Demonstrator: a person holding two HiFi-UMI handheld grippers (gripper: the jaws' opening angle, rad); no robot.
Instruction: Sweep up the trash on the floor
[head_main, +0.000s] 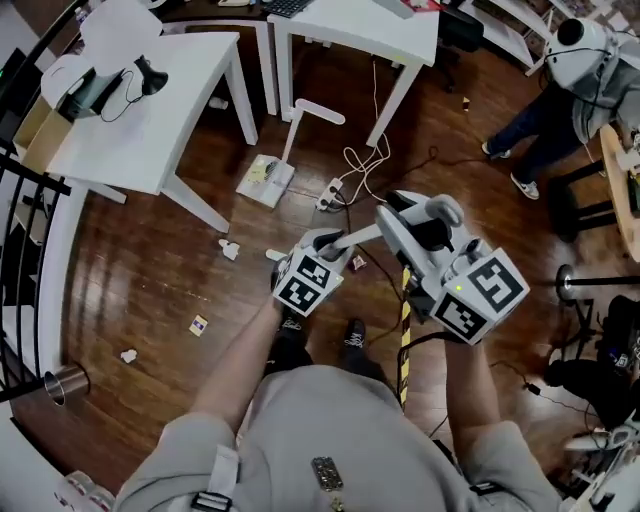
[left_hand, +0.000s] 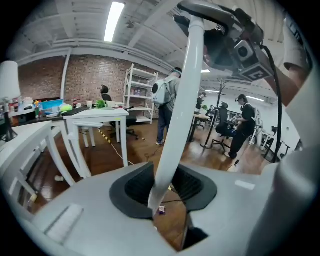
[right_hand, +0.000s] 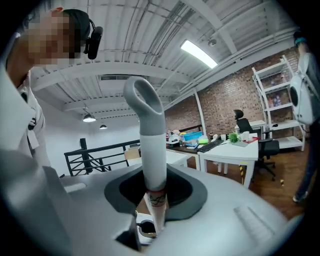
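While tight on one white handle, left tongs, right tongs.

This is an open-plan office. Ahead of the left gripper stand white desks, a brick wall, a white shelf rack and people beside office chairs, with a strip light on the ceiling above.

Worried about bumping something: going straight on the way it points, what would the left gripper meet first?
Past the white handle it grips, the left gripper would probably meet wood floor between the white table and a standing person; depth is unclear.
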